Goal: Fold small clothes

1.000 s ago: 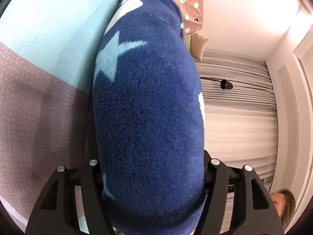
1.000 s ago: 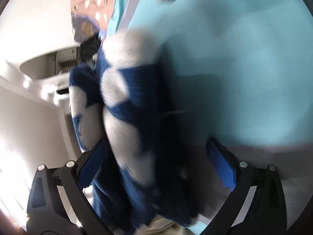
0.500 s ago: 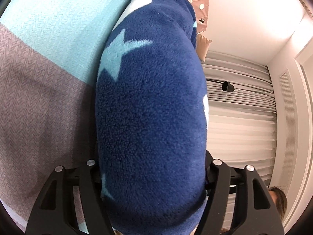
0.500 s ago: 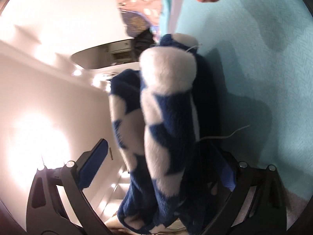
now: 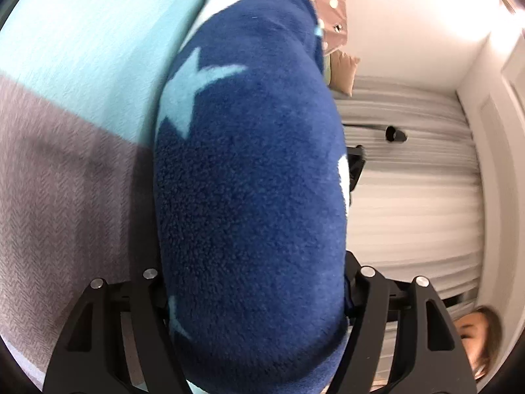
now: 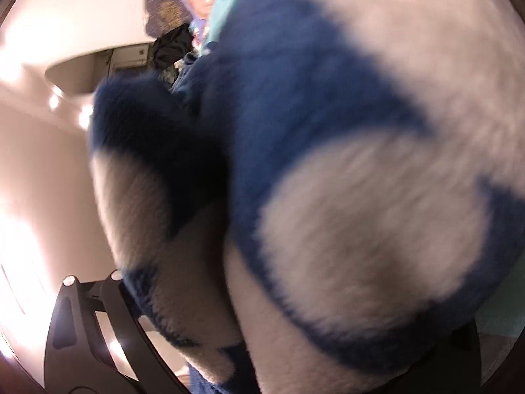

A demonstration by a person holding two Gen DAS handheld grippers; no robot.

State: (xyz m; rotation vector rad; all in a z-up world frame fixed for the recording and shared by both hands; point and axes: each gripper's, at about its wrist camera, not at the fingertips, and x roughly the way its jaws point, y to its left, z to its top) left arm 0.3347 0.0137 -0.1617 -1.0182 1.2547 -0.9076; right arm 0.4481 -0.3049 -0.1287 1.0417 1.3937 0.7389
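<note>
A navy fleece garment with pale blue and white stars (image 5: 249, 177) fills the middle of the left wrist view. It bulges between the jaws of my left gripper (image 5: 252, 295), which is shut on it and holds it beside the bed. In the right wrist view the same fleece (image 6: 328, 197) shows its blue and white side, blurred and very close to the lens. It covers my right gripper (image 6: 279, 328), of which only the left finger (image 6: 108, 312) shows; the grip point is hidden under the cloth.
A bedspread, turquoise (image 5: 98, 39) above and grey (image 5: 65, 197) below, lies at the left. A dotted pink cloth (image 5: 328, 0) and a tan pillow (image 5: 344, 72) lie beyond. White curtains (image 5: 410, 197) and a person's face (image 5: 475, 338) are at the right.
The fleece in the right wrist view has swung much closer to the lens and now hides the right finger and the bedspread. The left gripper's view has barely shifted.
</note>
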